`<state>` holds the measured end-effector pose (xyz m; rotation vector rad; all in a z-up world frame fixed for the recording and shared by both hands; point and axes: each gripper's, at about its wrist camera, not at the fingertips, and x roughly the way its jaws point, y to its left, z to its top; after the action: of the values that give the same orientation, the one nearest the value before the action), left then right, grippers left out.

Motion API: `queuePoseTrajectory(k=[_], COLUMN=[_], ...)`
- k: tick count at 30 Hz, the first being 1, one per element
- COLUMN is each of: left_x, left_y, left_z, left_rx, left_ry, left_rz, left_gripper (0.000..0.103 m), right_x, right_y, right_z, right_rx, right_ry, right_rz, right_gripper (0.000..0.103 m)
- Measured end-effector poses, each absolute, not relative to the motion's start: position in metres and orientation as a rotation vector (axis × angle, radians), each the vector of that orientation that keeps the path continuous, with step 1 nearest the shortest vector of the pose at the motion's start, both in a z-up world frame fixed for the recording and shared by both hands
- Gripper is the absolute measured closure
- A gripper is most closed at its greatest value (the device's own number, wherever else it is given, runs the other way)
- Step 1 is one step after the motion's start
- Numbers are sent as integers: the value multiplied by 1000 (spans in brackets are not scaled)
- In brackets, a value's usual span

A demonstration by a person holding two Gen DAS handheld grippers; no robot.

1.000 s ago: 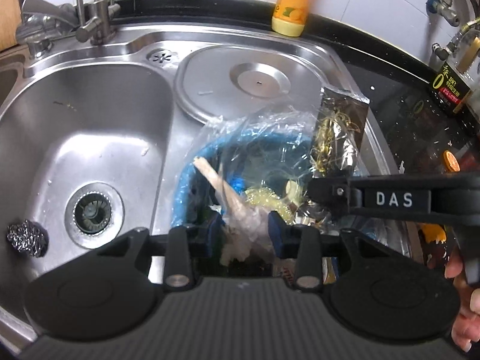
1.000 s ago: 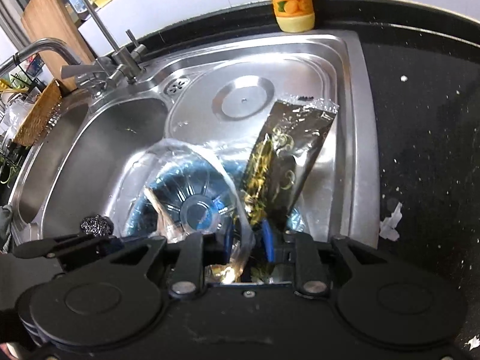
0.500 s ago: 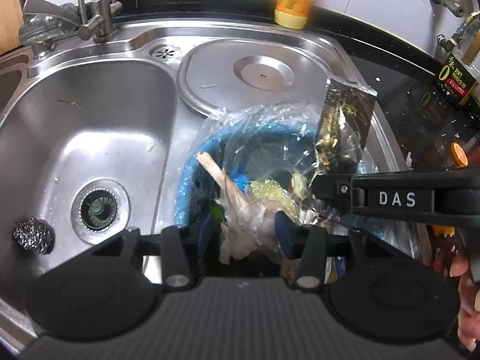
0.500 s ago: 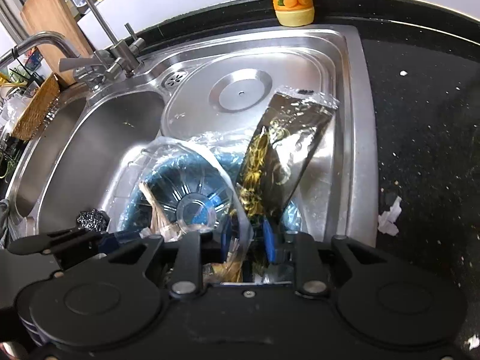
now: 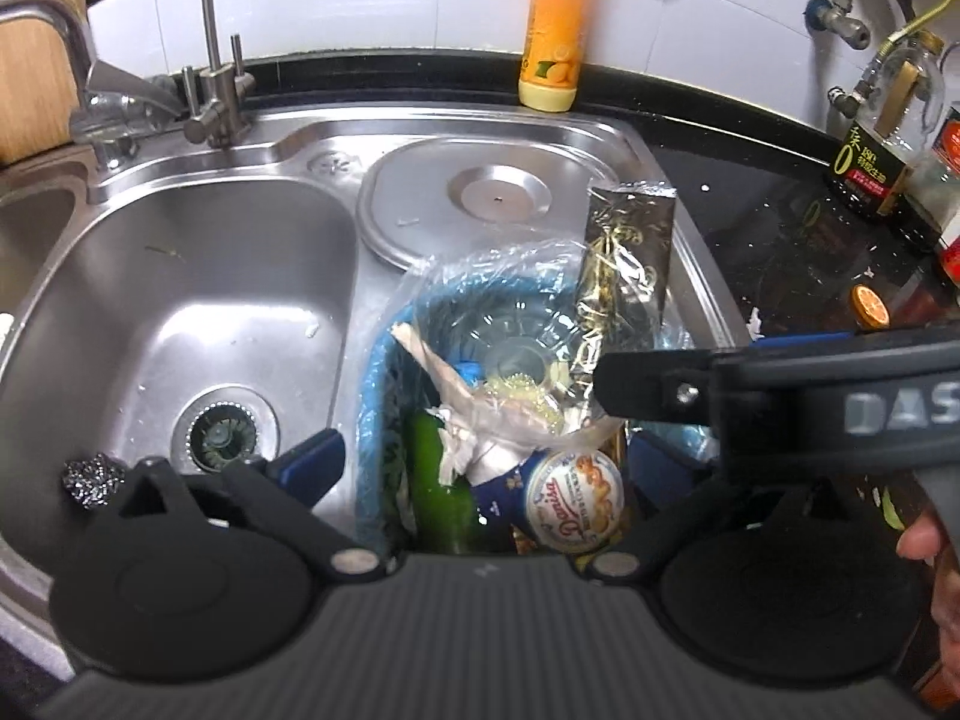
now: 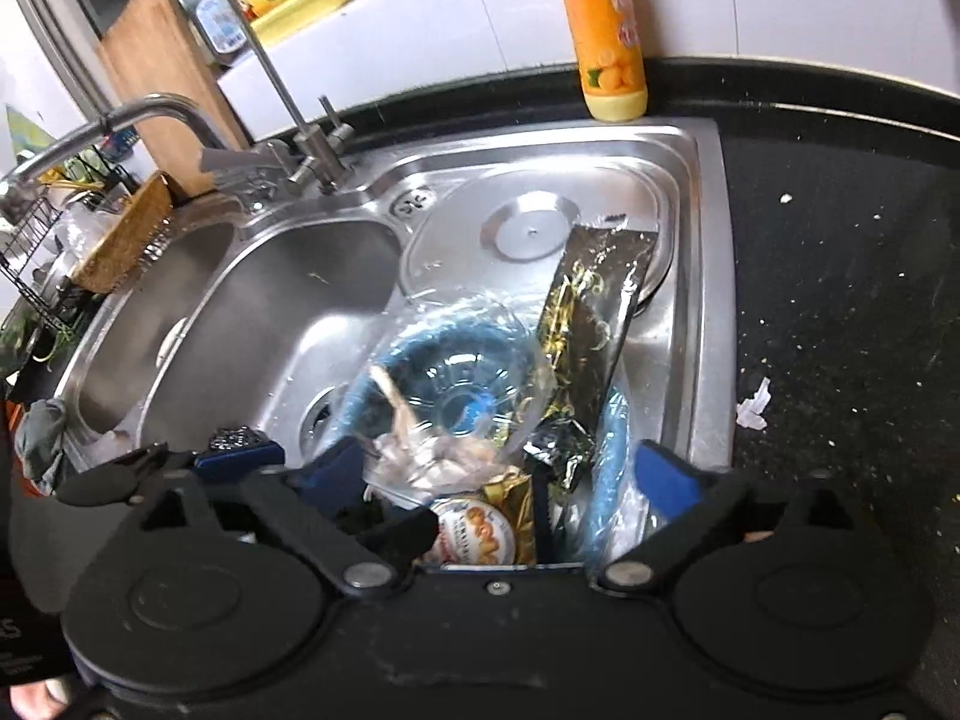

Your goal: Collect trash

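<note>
A blue bin lined with a clear plastic bag stands in the right part of the sink. It holds crumpled paper, a green bottle, a round Danisa tin and a dark, gold-printed wrapper that sticks up from it. My left gripper hangs over the bin's near side, its jaws opening wide, and nothing is pressed between the pads. My right gripper hovers over the same bin, its jaws also opening. The wrapper and paper lie loose between them.
A steel scourer lies in the left basin near the drain. A round steel cover sits behind the bin. An orange detergent bottle and a faucet stand at the back. A paper scrap lies on the black counter.
Both grippers opened wide and drew up and back from the bin. The left one let go of the crumpled paper and the right one released the wrapper; both now rest in the bin.
</note>
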<state>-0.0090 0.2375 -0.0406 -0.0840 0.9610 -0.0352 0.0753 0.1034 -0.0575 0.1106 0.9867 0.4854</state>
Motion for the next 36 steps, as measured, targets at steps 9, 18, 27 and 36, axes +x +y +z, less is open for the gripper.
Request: queuePoseTrajectory(k=[9,18,27,36], left_x=[-28,-39,-51,-61], left_y=[241,248,260,274], left_z=[-22,-17,-22,-26], left_rx=[-74,-63,-53,-56], left_ry=[933,942,956,976], left_rz=[-16,14,55,94], left_gripper=[0,0,0,0], right_x=[49,28,14,4], right_y=[85,70,63,65], right_z=[-34,-32,-34,-45], right_rx=[167,179,111,2], right_ry=[959,994,1001,1038], right_rz=[474,446,421,403], right_gripper=[0,0,0,0])
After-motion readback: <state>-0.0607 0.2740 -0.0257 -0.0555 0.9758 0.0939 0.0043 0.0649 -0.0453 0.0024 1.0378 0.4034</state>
